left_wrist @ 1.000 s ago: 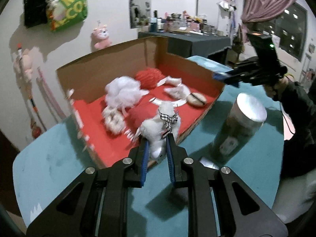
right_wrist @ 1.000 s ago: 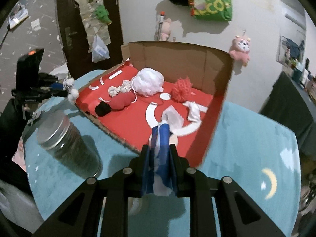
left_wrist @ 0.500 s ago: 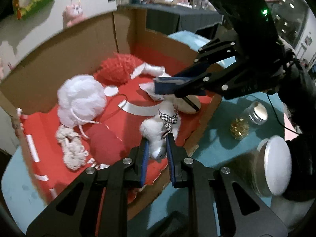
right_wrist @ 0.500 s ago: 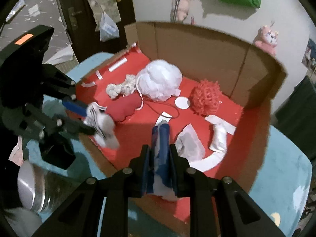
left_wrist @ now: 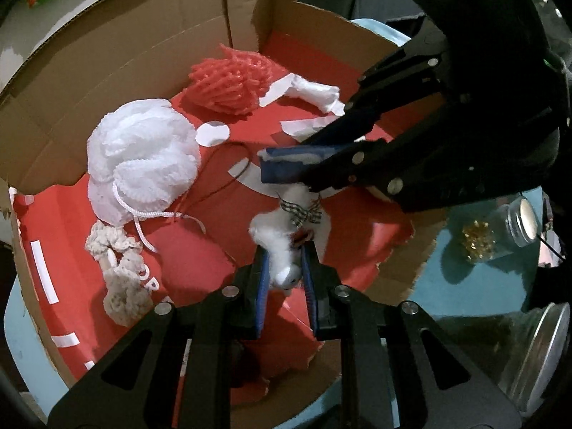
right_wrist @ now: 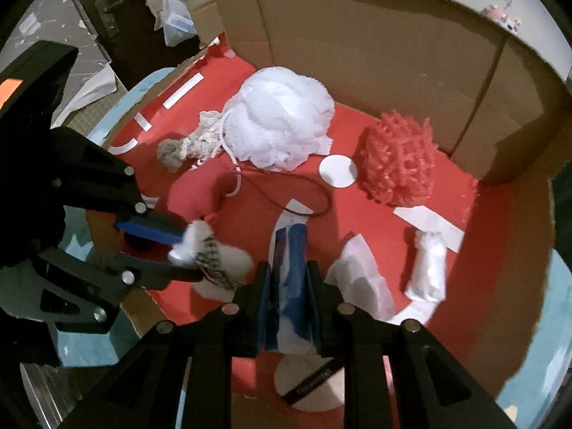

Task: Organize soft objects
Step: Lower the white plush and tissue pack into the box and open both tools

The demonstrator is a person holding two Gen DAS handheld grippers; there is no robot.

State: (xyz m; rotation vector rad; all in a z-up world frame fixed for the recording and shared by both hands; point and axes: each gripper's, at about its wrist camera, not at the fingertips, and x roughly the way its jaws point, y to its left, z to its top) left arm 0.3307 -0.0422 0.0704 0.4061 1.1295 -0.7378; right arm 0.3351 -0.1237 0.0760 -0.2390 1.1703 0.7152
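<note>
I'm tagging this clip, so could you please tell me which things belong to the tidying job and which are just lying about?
Job:
- white plush toy, in left hand-held gripper
- cardboard box
- white bath pouf
- red mesh pouf

Lying about:
- small glass jar
- metal-lidded canister

Cardboard box (left_wrist: 107, 71), red-lined, holding white mesh pouf (left_wrist: 143, 157), red mesh pouf (left_wrist: 228, 82), cream knotted rope (left_wrist: 121, 275); left gripper (left_wrist: 286, 286) clamped on white plush toy (left_wrist: 282, 236) with checked bow; right gripper (left_wrist: 282, 166) just beyond, gripping white material.
</note>
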